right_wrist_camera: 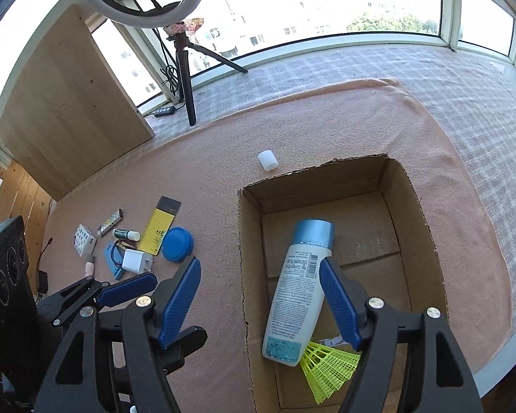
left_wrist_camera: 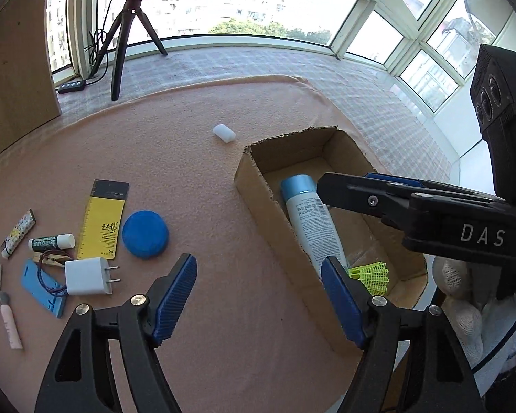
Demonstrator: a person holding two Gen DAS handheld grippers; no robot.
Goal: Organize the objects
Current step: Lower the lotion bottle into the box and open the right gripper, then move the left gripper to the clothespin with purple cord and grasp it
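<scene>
**Operator:** I had both tongs over the open brown cardboard box (right_wrist_camera: 423,227). The left tongs (left_wrist_camera: 258,296) stood wide with nothing between them, over the box's near left wall.

**Observer:** And the right tongs (right_wrist_camera: 259,296)?

**Operator:** Wide as well, gripping nothing. The white plastic bottle with the light blue cap (right_wrist_camera: 297,296) lay inside the box, apart from both pads, its base beside the yellow-green plastic shuttlecock (right_wrist_camera: 326,371) in the near end of the box.

**Observer:** What was outside the box?

**Operator:** Left of it, on the pink cloth over the tabletop (left_wrist_camera: 196,186): a round blue lid (left_wrist_camera: 145,234), a white plug charger (left_wrist_camera: 87,276) and a yellow-and-black card (left_wrist_camera: 103,220). A small white cap (left_wrist_camera: 224,133) lay just beyond the box's far left corner.
</scene>
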